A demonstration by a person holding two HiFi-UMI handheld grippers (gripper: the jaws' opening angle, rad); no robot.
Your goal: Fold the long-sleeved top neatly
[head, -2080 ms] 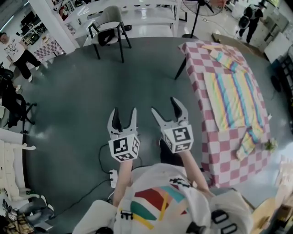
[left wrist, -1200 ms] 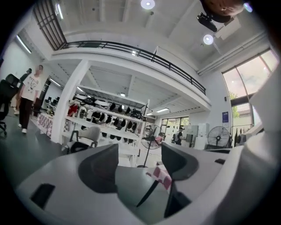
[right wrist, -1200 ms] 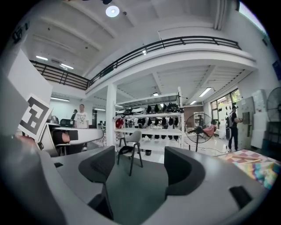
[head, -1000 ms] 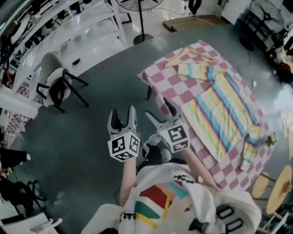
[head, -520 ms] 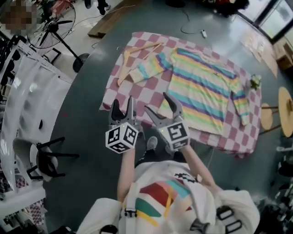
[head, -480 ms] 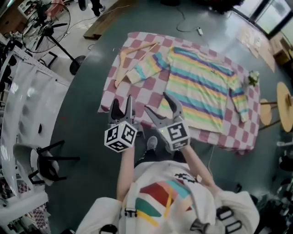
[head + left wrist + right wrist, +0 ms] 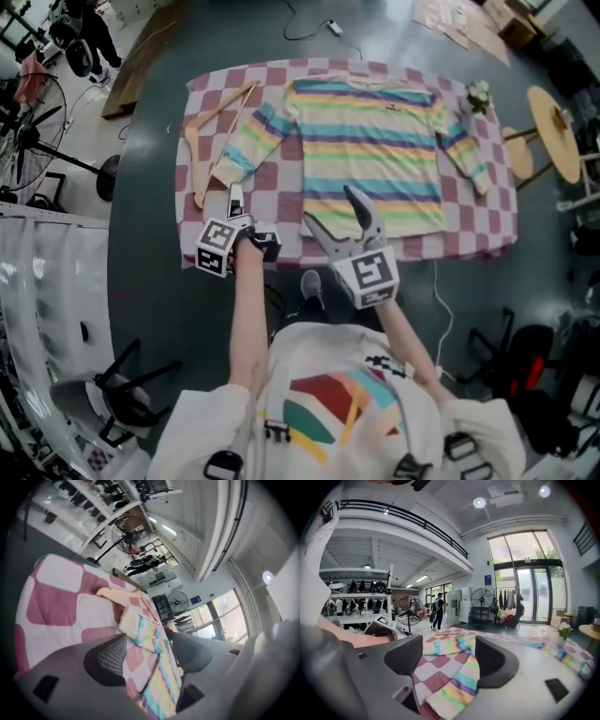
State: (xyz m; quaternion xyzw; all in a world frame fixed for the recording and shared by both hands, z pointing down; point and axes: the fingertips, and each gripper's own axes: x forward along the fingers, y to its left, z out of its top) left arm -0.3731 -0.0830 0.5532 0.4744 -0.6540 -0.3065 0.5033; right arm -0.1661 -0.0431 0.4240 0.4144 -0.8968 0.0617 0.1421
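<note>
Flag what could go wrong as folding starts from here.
The wooden hanger lies right beside one sleeve of the striped top; folding that sleeve could snag or drag it. The open right hand-held gripper hovers at the hem, so it might pinch the checked tablecloth along with it. The small plant by the other sleeve could get knocked over.

Near hem of the top (image 7: 375, 141) — partly behind the right gripper (image 7: 330, 208)
</note>
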